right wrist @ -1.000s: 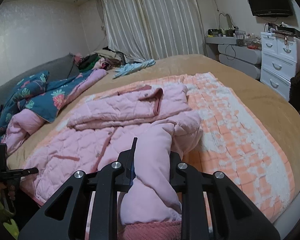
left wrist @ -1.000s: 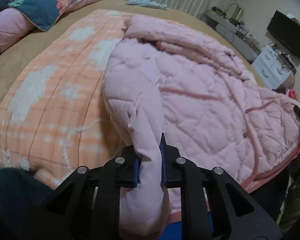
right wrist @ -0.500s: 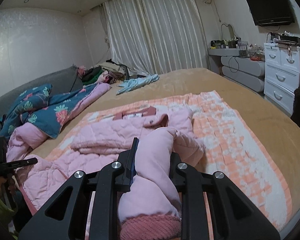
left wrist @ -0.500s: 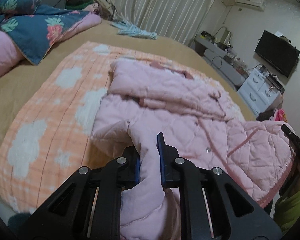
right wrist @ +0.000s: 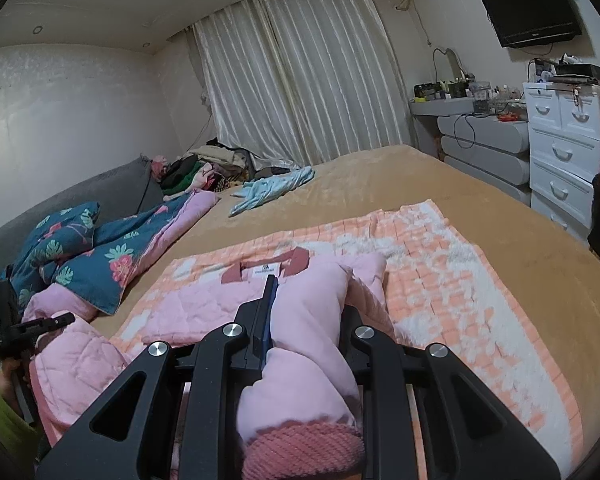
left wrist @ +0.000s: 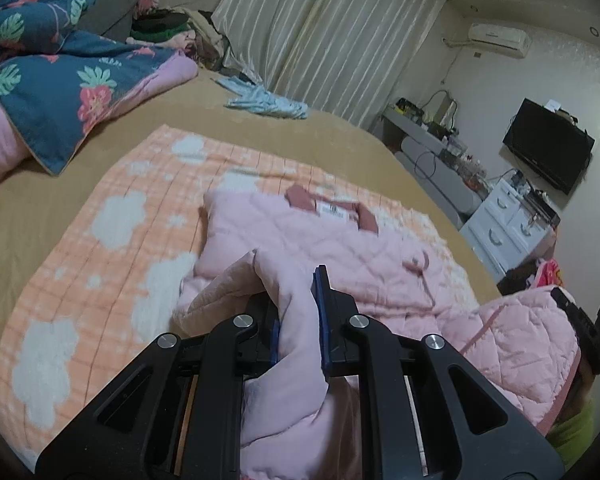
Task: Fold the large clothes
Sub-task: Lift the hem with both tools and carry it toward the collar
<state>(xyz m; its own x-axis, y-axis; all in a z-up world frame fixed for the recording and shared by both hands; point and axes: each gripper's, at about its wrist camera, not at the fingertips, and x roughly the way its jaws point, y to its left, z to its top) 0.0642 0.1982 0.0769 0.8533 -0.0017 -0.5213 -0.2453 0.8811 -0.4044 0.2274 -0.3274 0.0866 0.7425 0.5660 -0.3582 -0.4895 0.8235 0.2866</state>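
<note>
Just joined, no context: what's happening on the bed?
A person is folding a pink quilted jacket on an orange checked blanket spread over the bed. Both the left gripper and the right gripper are shut on bunches of the jacket's near end, raised off the blanket. The collar end lies flat.

Home bedroom: bed [right wrist: 440,200], curtains [right wrist: 300,80], dresser [right wrist: 564,152], wall TV [right wrist: 528,4].

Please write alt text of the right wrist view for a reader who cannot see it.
The right gripper is shut on a bunched fold of a pink quilted jacket, whose knitted cuff hangs near the camera. The jacket lies on an orange and white blanket on a wide bed, with curtains behind.
</note>
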